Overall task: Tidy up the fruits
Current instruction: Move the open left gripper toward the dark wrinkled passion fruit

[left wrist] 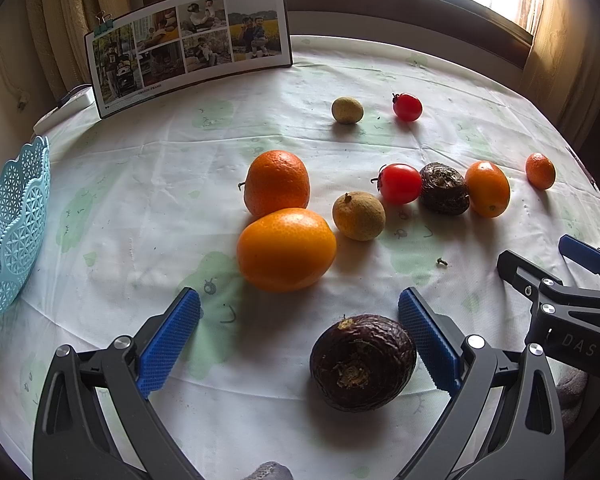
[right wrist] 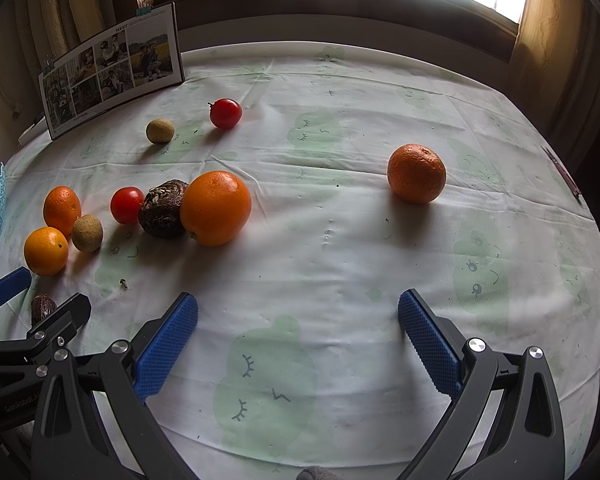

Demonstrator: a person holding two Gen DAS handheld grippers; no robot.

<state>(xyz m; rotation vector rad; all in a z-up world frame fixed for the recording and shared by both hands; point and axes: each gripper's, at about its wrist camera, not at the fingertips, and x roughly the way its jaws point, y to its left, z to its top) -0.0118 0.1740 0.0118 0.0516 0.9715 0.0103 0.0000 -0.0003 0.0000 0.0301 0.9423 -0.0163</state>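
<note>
White tablecloth [right wrist: 340, 240] holds scattered fruit. Left gripper [left wrist: 300, 344] wide open, empty, dark wrinkled fruit [left wrist: 362, 362] between its fingers. Right gripper [right wrist: 298, 344] wide open, empty; only its view shows the lone orange [right wrist: 416, 173] up close.

The left gripper [left wrist: 300, 344] is hovering with its blue fingers [left wrist: 168, 344] spread wide over the table [left wrist: 140, 200], a dark wrinkled fruit [left wrist: 362, 362] lying just inside the right finger. Two oranges [left wrist: 286, 248] are sitting touching beyond it, and a blue lattice basket [left wrist: 8, 232] is standing at the left edge.
</note>
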